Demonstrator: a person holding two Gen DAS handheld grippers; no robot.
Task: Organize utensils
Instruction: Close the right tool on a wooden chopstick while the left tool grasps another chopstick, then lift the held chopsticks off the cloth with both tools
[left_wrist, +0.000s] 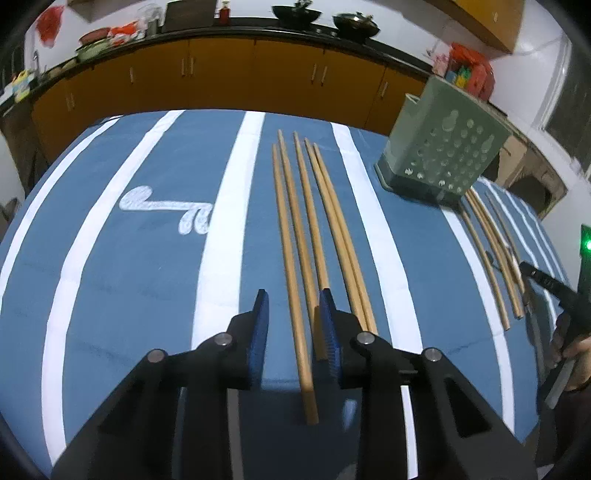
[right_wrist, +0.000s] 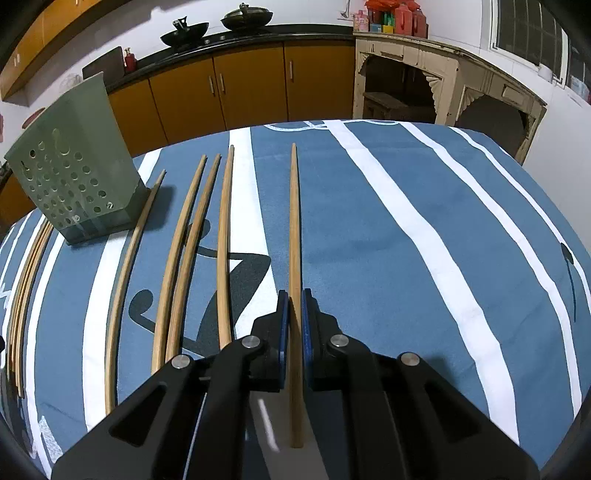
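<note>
- Blue pads of the left gripper (left_wrist: 293, 299) are spread apart low over the cloth (left_wrist: 147, 277); 1 chopstick (left_wrist: 295, 280) runs through the gap, touching neither pad as far as I can tell.
- Left view: 4 more sticks (left_wrist: 332, 229) lie just right of it, 1 passing under the right pad. Left of the fingers the striped cloth is bare out to its rounded edge.
- Holder (left_wrist: 439, 147), green and perforated, stands upright at the far right of the table, well apart from this group. Another set of sticks (left_wrist: 491, 251) lies beside its base, near the right gripper (left_wrist: 546, 284), only partly seen there.
- Right view: the right gripper (right_wrist: 293, 306) is pinched on 1 stick (right_wrist: 294, 229), which points straight ahead.
- 4 loose sticks (right_wrist: 192, 251) lie to its left; the leftmost reaches the base of the holder (right_wrist: 74, 173). More sticks (right_wrist: 26, 273) sit past the holder at the left edge.
- Right of the gripper the cloth (right_wrist: 424, 229) is open to the table edge; cabinets (right_wrist: 240, 88) stand beyond.
</note>
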